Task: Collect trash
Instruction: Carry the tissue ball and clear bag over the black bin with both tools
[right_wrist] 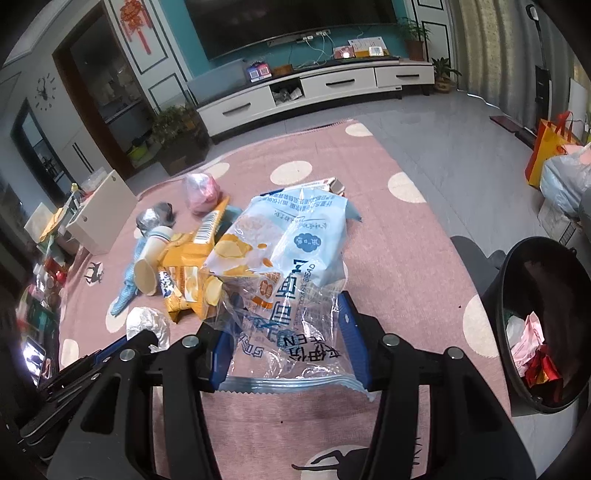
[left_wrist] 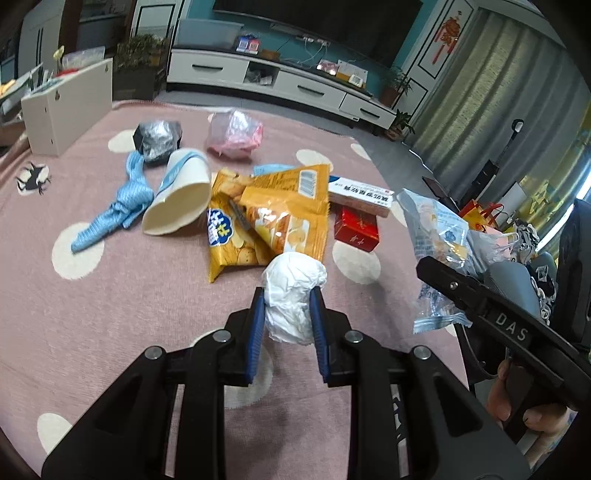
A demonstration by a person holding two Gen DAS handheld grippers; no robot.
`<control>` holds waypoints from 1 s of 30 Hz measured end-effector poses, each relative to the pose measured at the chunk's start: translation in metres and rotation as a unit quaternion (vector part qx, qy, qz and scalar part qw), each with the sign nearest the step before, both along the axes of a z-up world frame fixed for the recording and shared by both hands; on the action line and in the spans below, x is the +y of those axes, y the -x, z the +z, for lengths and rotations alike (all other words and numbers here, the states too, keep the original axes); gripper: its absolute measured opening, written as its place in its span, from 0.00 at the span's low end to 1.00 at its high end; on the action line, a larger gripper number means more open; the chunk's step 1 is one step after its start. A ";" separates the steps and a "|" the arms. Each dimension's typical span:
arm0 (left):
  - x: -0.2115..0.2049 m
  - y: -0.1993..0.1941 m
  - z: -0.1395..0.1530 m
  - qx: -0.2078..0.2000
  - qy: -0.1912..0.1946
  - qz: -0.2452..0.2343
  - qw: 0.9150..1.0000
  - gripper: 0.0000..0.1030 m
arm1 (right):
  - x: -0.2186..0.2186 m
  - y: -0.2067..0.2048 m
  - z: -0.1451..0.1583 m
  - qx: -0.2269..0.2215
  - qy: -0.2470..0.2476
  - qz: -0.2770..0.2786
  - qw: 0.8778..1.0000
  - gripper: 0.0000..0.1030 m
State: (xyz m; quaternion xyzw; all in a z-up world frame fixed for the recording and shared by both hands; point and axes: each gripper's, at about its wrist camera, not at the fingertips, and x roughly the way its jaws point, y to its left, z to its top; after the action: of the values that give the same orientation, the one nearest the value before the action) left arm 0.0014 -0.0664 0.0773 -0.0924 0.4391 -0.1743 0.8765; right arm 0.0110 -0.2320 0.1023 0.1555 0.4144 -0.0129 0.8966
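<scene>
Left gripper (left_wrist: 287, 301) clamps crumpled white tissue (left_wrist: 293, 295); right gripper (right_wrist: 288, 343) grips bread bag (right_wrist: 291, 266).

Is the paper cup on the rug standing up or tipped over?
Tipped over. The paper cup lies on its side on the rug, open mouth facing the camera.

I'm looking across a pink fabric cover with cream dots (left_wrist: 110, 295). A long white TV cabinet with dark drawer handles (right_wrist: 314, 90) sits under a dark screen (right_wrist: 288, 22); a leafy potted plant (right_wrist: 177, 125) stands beside a white box (left_wrist: 70, 107).
</scene>
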 end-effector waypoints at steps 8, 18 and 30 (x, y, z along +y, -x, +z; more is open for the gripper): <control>-0.003 0.013 0.019 -0.024 0.002 -0.011 1.000 0.25 | 0.000 0.005 0.008 -0.013 0.003 0.001 1.000 0.51; -0.008 0.021 0.030 -0.041 0.003 -0.020 0.999 0.25 | -0.004 0.013 0.018 -0.029 0.003 -0.004 1.000 0.51; -0.022 0.032 0.036 -0.054 -0.001 -0.041 0.998 0.25 | -0.010 0.021 0.027 -0.047 0.006 -0.013 0.999 0.51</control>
State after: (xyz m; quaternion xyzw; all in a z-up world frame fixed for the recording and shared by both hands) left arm -0.0302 -0.0883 0.1137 -0.0640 0.3951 -0.2143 0.8910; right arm -0.0097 -0.2424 0.1298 0.1555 0.3699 -0.0194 0.9158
